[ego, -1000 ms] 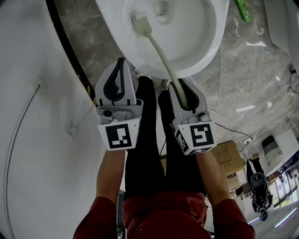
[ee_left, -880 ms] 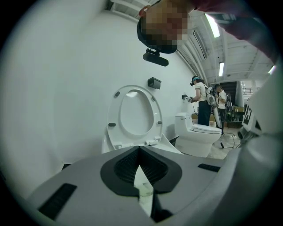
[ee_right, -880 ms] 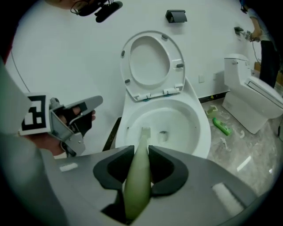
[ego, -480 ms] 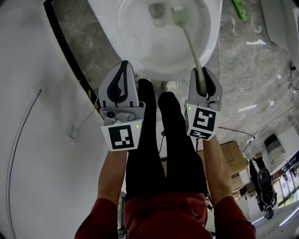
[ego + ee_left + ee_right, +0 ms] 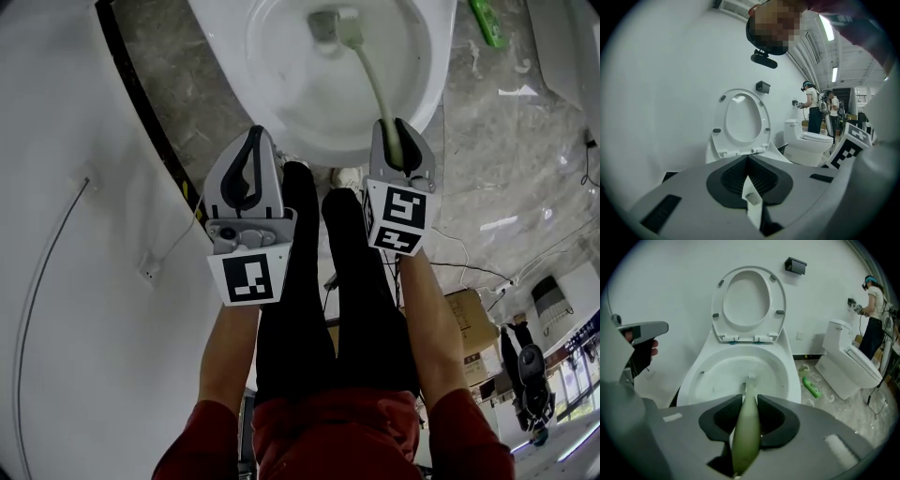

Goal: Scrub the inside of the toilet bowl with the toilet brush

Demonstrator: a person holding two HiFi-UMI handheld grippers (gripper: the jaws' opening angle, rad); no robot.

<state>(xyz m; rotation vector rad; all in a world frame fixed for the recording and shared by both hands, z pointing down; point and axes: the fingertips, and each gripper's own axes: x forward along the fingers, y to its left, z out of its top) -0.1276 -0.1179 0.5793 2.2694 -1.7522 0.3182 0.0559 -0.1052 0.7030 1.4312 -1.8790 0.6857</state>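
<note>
Pale-green toilet brush [image 5: 375, 84] now scrubs the far drain [image 5: 323, 23] of the toilet bowl [image 5: 281, 70] (swept over from left); right gripper [image 5: 401, 141] clamps its handle, left gripper [image 5: 251, 155] closed, empty.

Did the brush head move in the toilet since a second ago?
Yes. The head of the pale green toilet brush crossed from left of the drain hole in the white toilet bowl to its right.

No legible text or labels anywhere.
</note>
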